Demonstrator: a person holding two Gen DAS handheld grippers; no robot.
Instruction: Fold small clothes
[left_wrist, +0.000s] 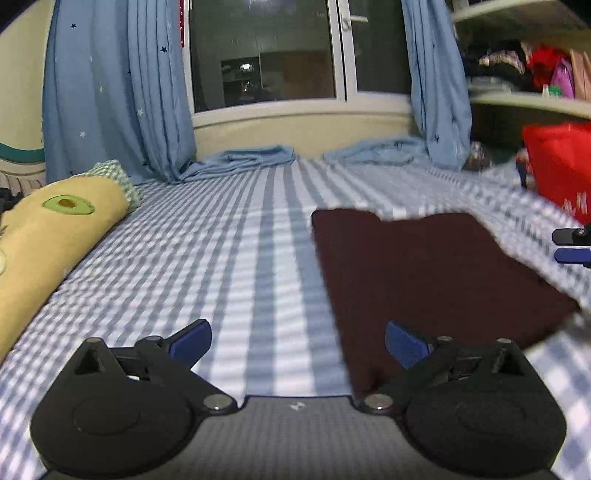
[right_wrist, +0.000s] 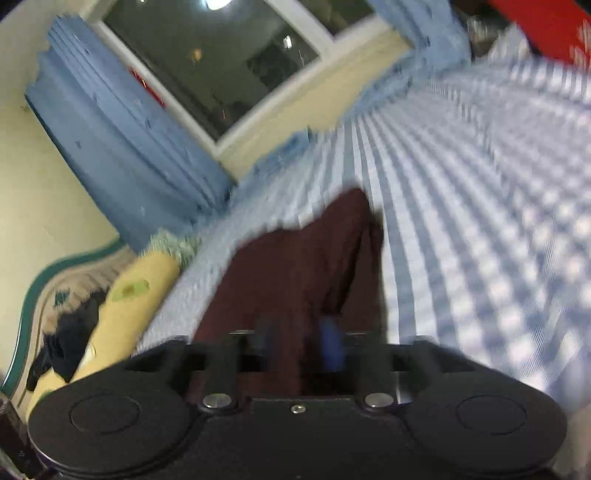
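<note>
A: Left gripper (left_wrist: 298, 341): we see its jaws spread wide, nothing between them, pointing down at a shallow angle over the checked bedsheet (left_wrist: 221, 258). The dark maroon garment (left_wrist: 424, 273) lies flat ahead, under the right-hand finger (left_wrist: 404, 343).

B: Right gripper (right_wrist: 301, 347): we see it rolled, view tilted and blurred. Jaws partly apart; maroon cloth (right_wrist: 295, 266) sits between and ahead of them, bunched into a ridge. We can't tell if the pads press it.

A: Avocado pillow (left_wrist: 48, 236) sits far left of the jaws.
</note>
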